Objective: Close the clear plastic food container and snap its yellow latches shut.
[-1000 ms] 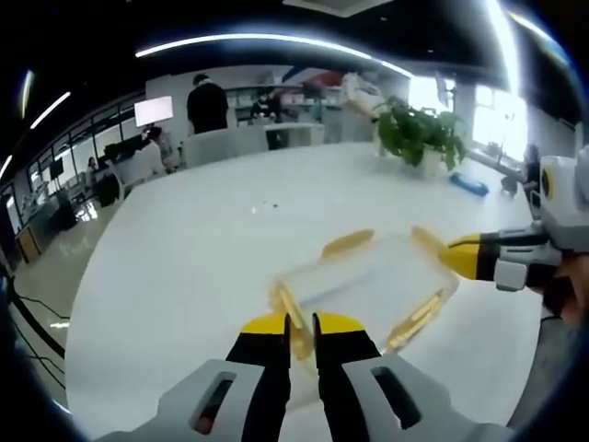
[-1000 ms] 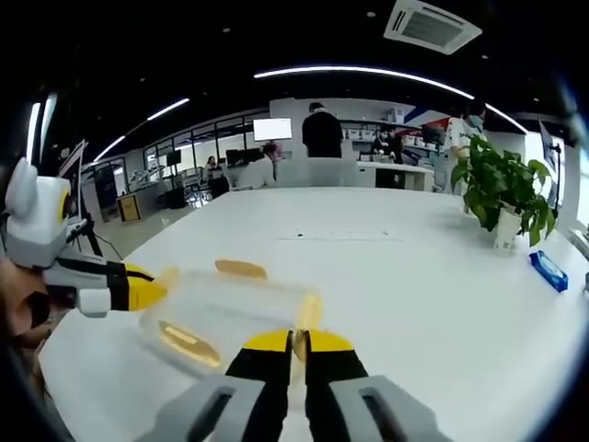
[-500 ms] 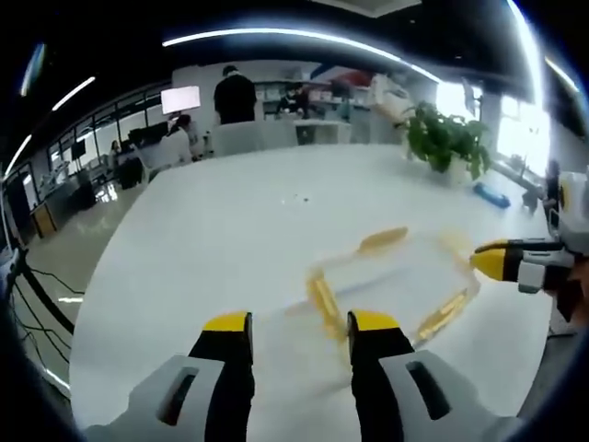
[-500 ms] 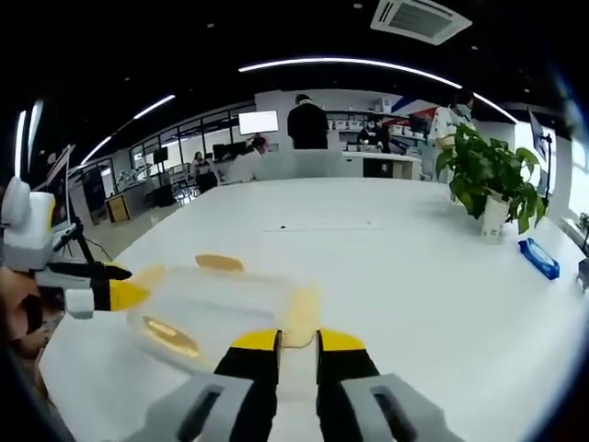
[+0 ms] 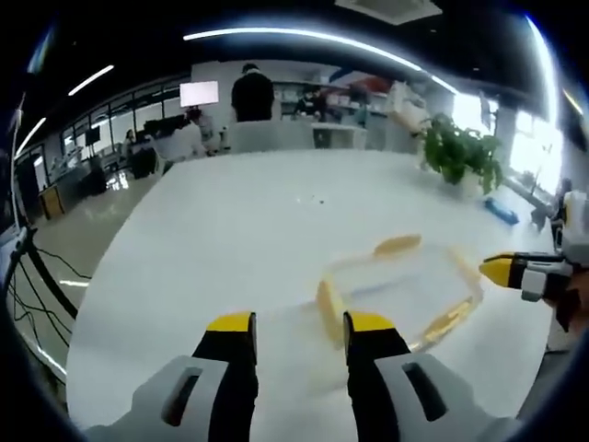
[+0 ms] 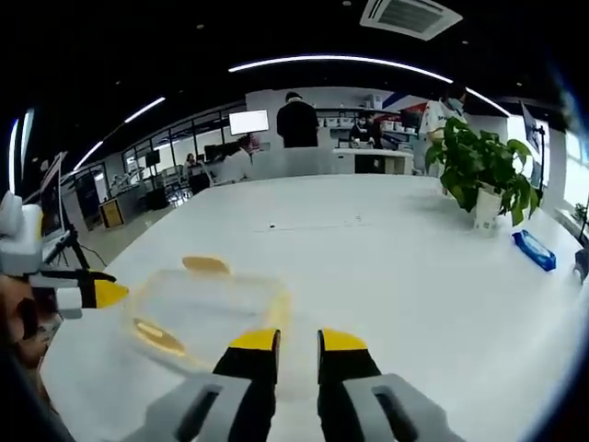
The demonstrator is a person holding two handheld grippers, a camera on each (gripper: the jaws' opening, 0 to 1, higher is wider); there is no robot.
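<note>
While both grippers gape empty, lidded clear container on table, contents unclear

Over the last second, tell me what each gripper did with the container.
Both grippers let go. The left gripper, shut on the near yellow latch a second ago, opened and drew back. The right gripper, pinching the opposite latch, opened too and backed off. The clear container stayed put on the white table, lid on.

White table with container, plant
</note>
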